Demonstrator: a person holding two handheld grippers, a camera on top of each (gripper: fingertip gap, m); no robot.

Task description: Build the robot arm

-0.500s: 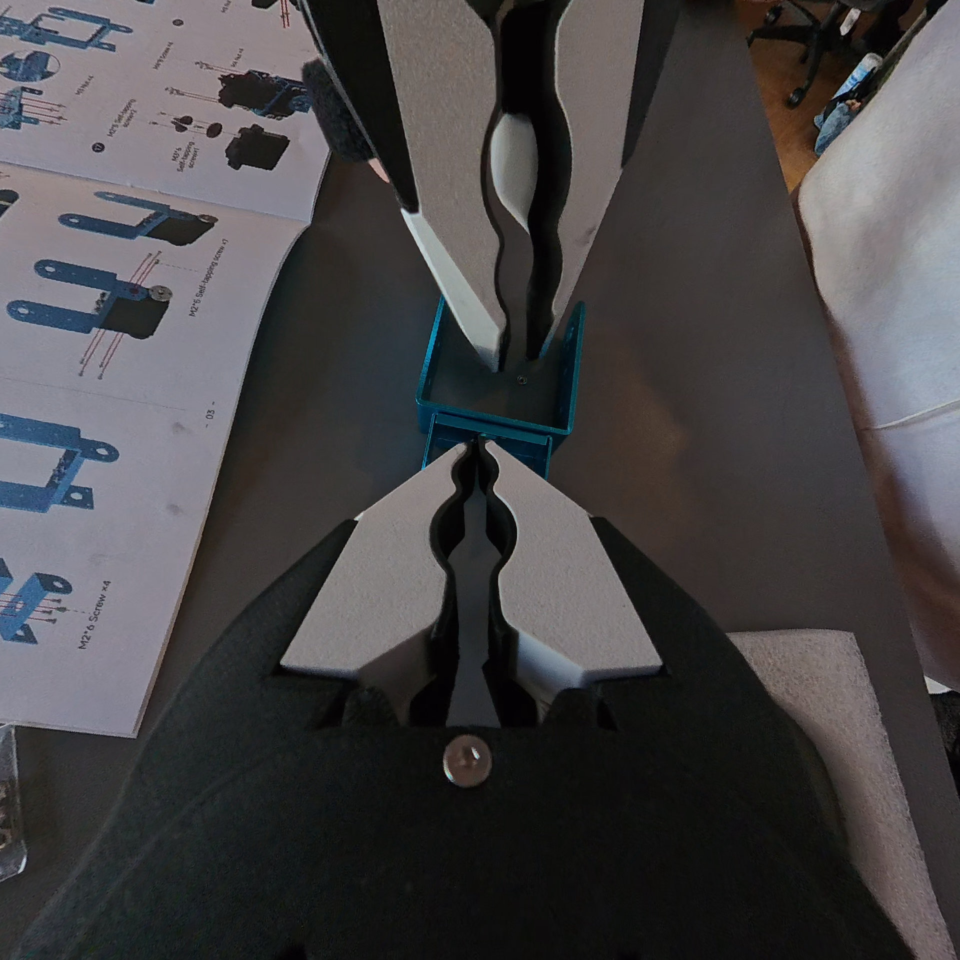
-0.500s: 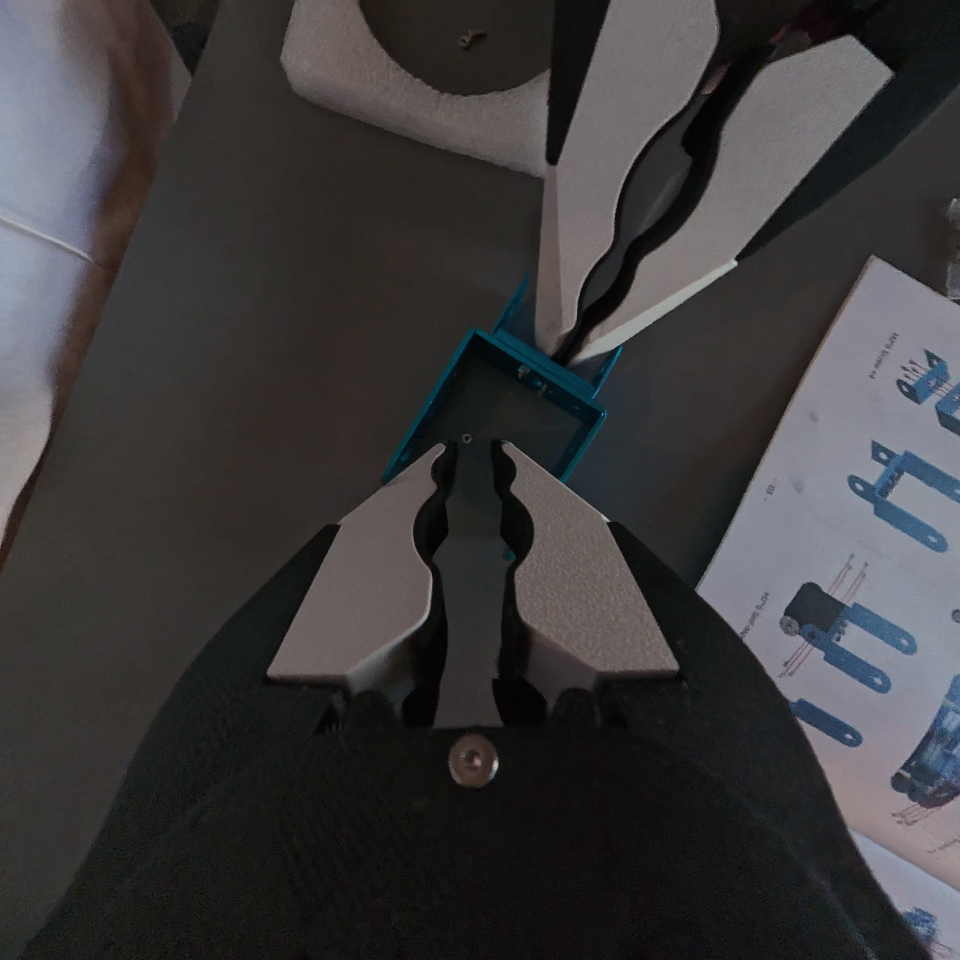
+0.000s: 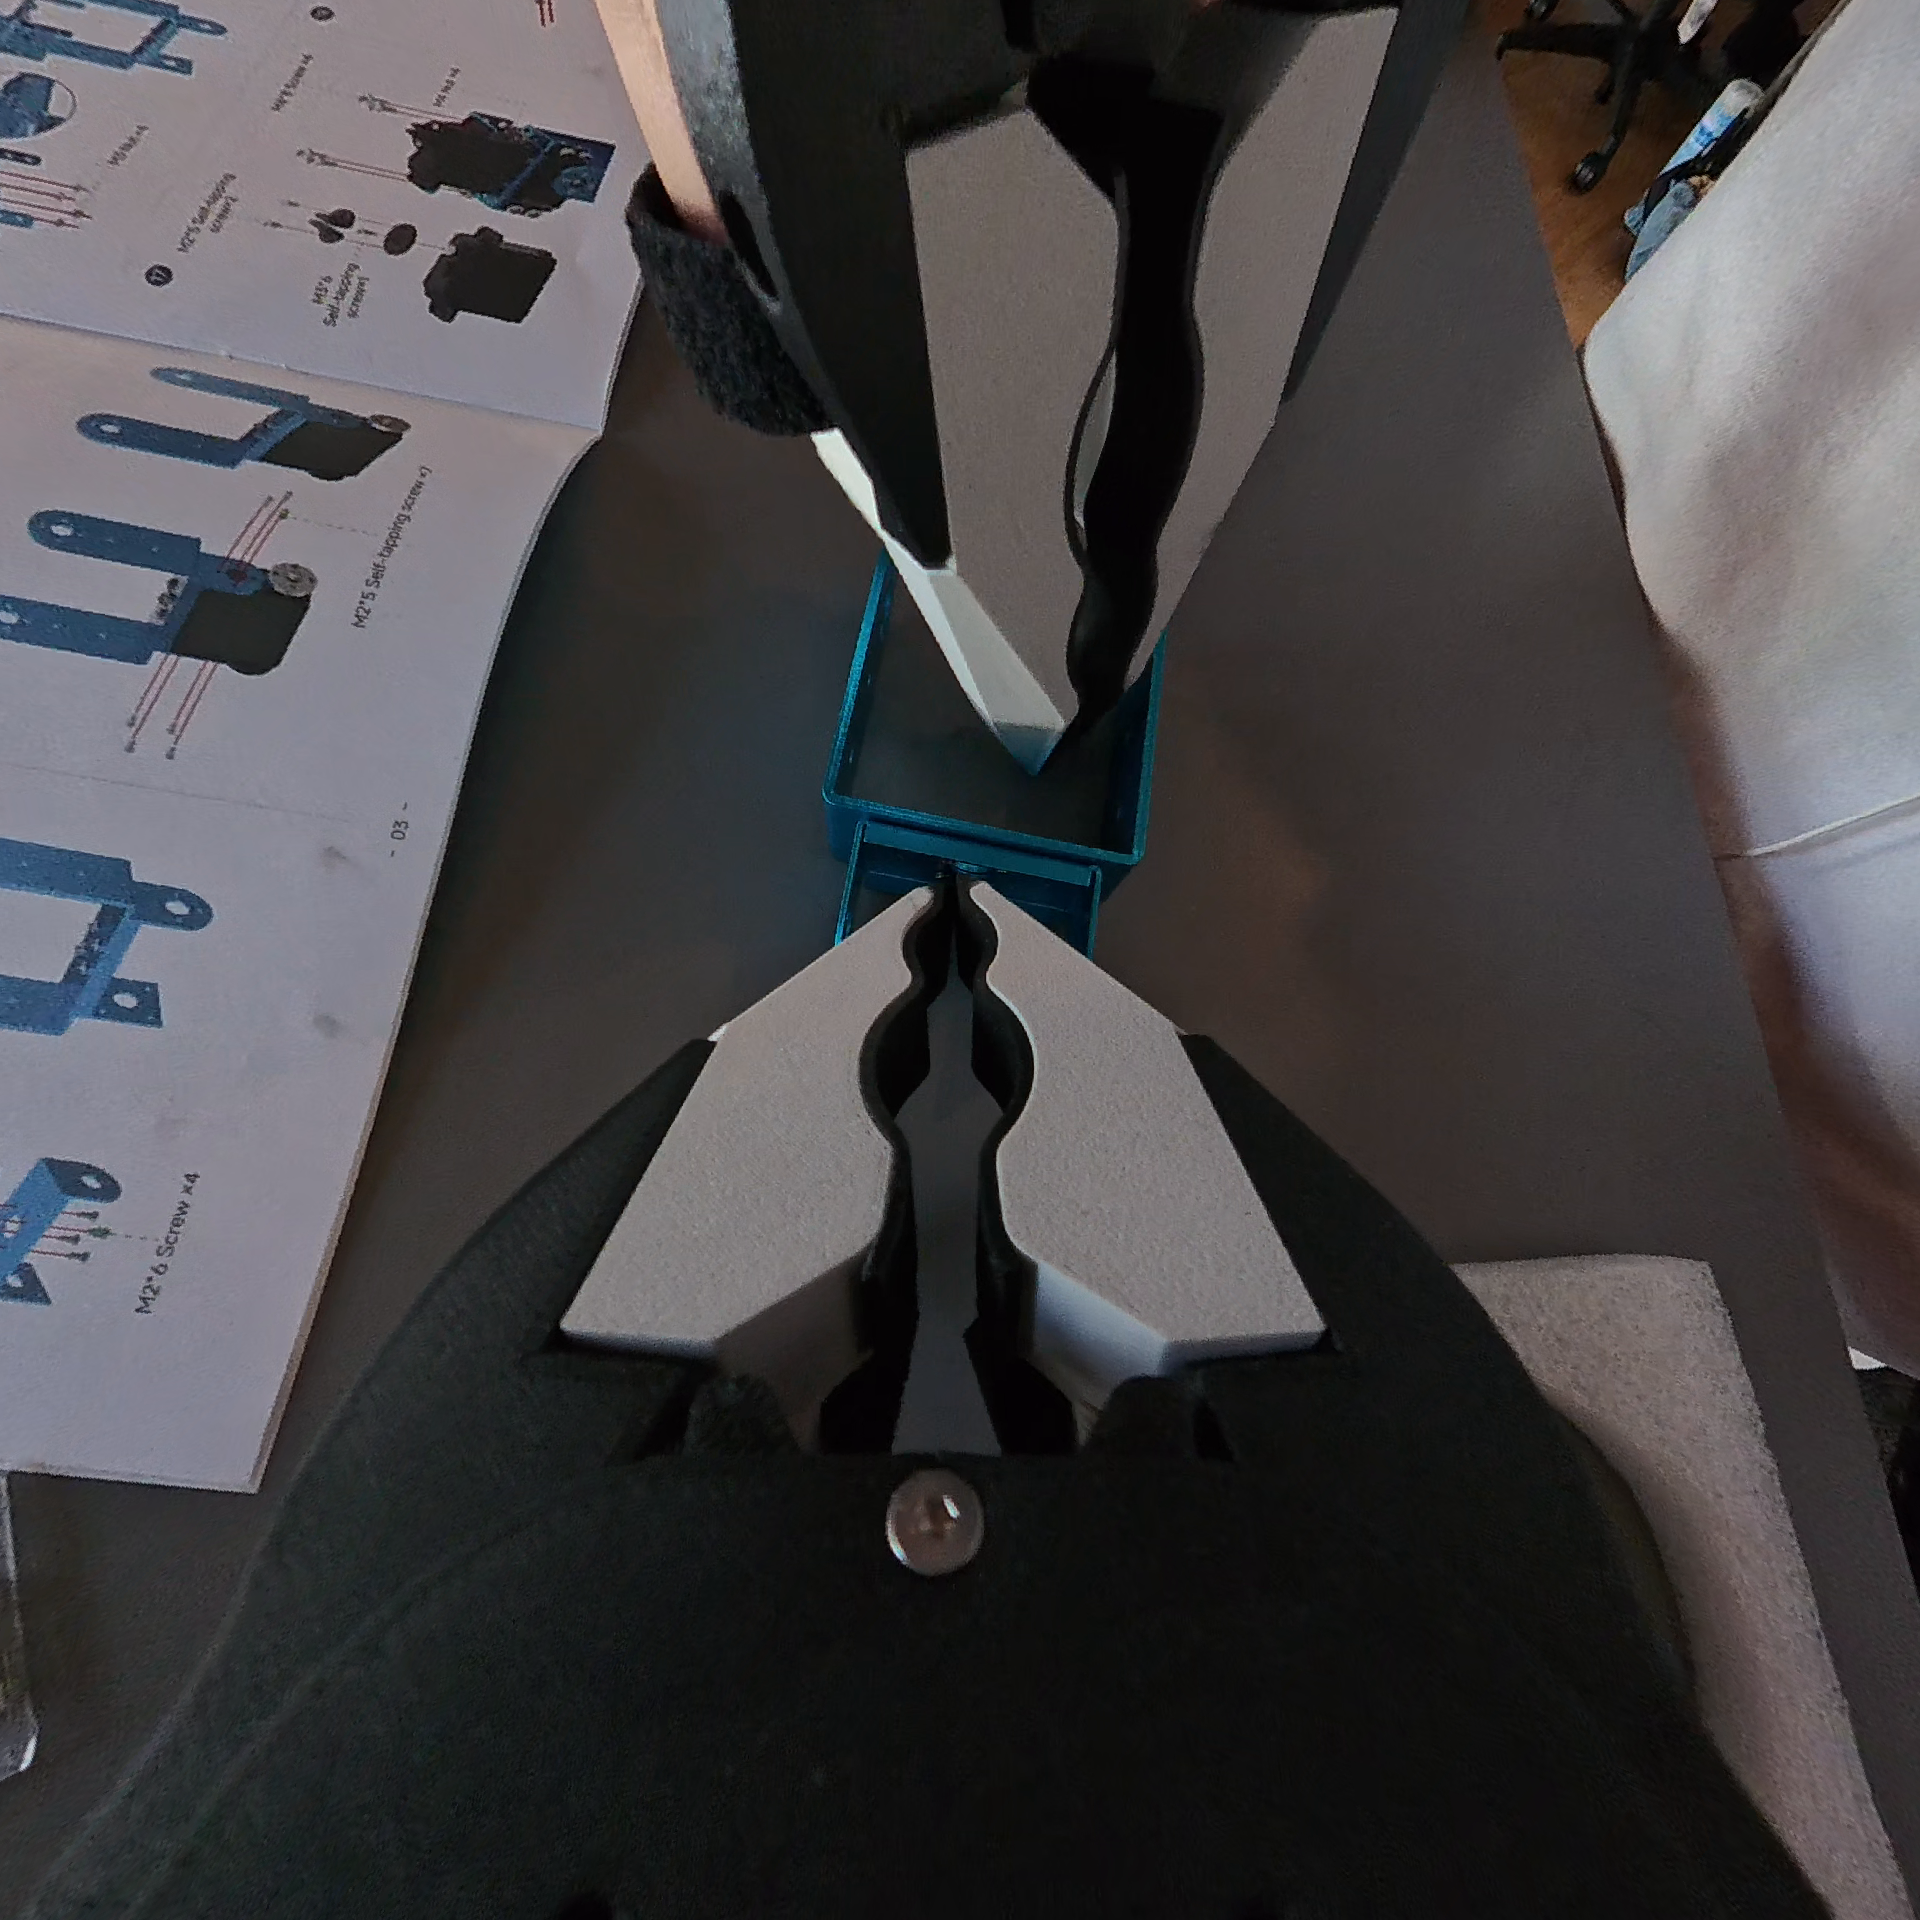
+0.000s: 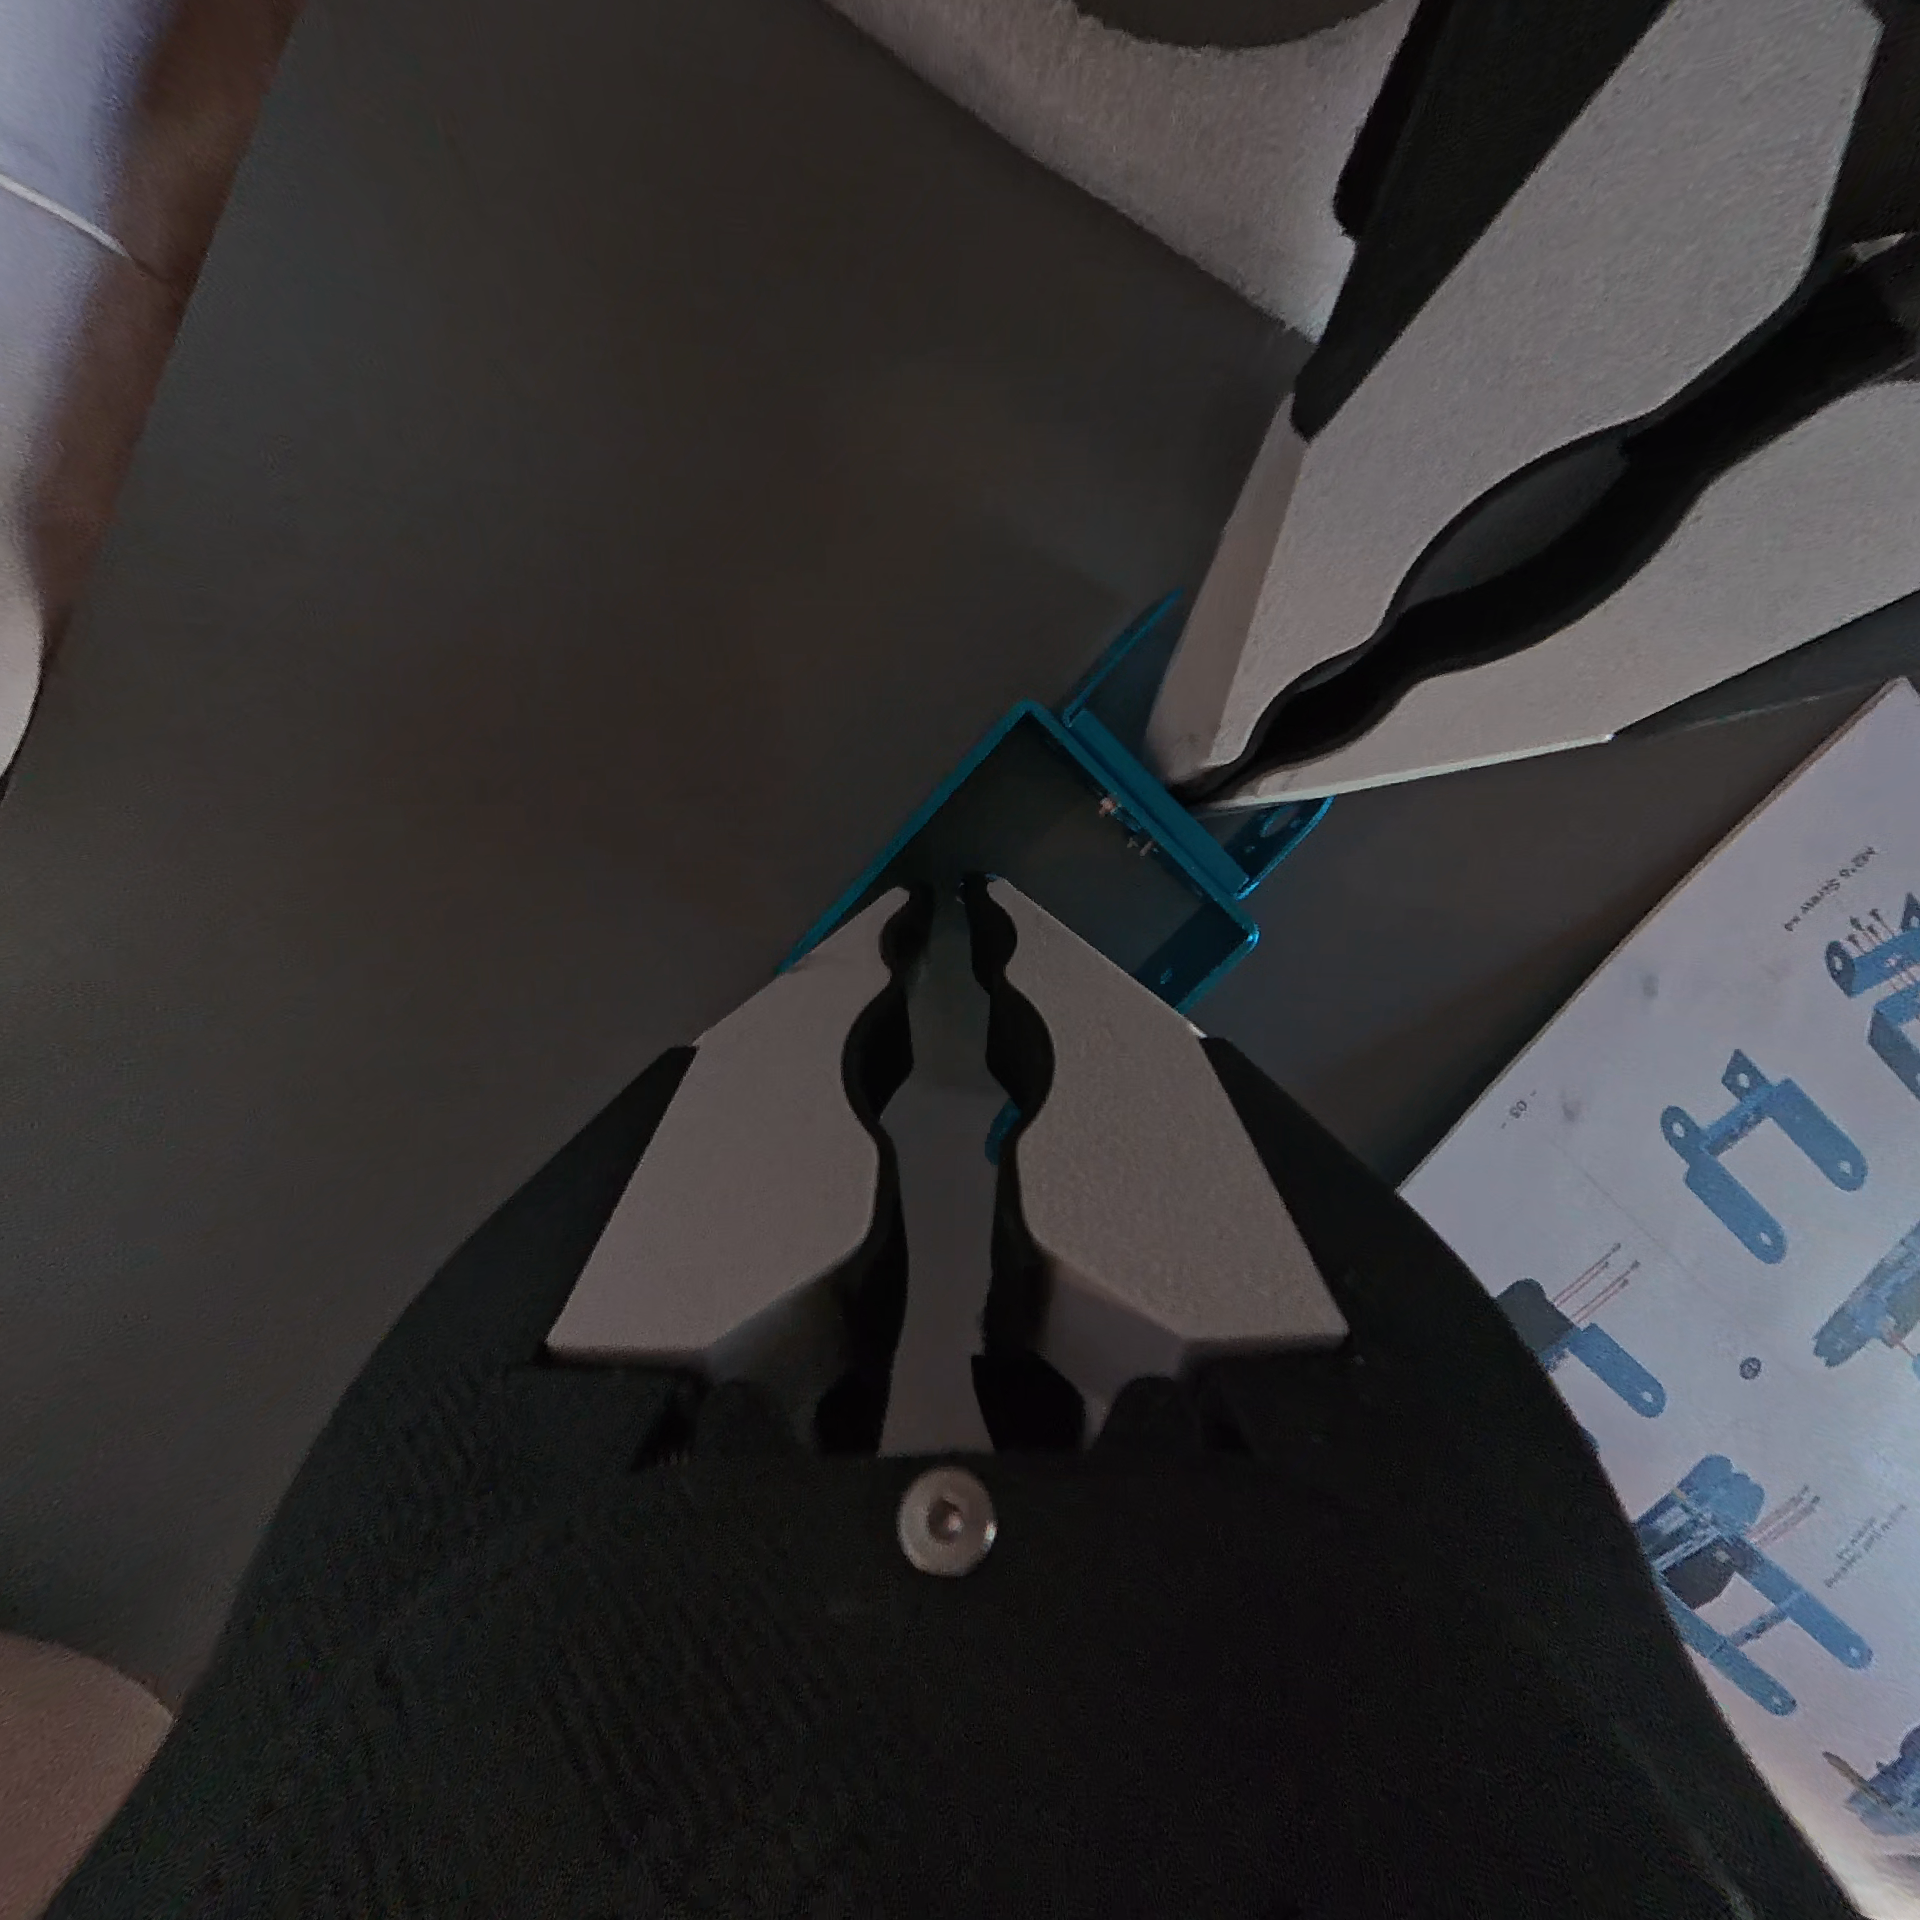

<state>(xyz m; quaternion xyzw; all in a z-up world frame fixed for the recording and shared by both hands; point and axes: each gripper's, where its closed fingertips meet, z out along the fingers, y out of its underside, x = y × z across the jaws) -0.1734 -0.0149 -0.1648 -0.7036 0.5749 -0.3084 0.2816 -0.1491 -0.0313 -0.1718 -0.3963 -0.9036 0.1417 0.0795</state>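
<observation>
Two blue metal U-brackets joined back to back lie on the dark grey table (image 3: 1403,935): a larger one (image 3: 857,717) and a smaller one (image 3: 1049,883). My left gripper (image 3: 954,896) is shut at the smaller bracket's near wall and seems to pinch it. It also shows in the right wrist view (image 4: 1205,790), at the smaller bracket (image 4: 1273,836). My right gripper (image 4: 945,891) comes from the opposite side with its tips down inside the larger bracket (image 4: 1049,821). Its fingers are closed to a thin slit. It also shows in the left wrist view (image 3: 1081,717). What is between its tips is hidden.
An open instruction booklet (image 3: 208,831) with blue part drawings lies to the left of the brackets and shows in the right wrist view (image 4: 1714,1143). A white foam piece (image 3: 1662,1455) lies beside my left gripper. White cloth (image 3: 1787,520) borders the table's right edge. Left tips and right tips are each some 15 centimetres from the white foam piece (image 3: 1662,1455).
My right gripper has closed and dipped deeper into the larger bracket; the tiny screw seen between its tips before is now out of sight. The left gripper has kept its place.
</observation>
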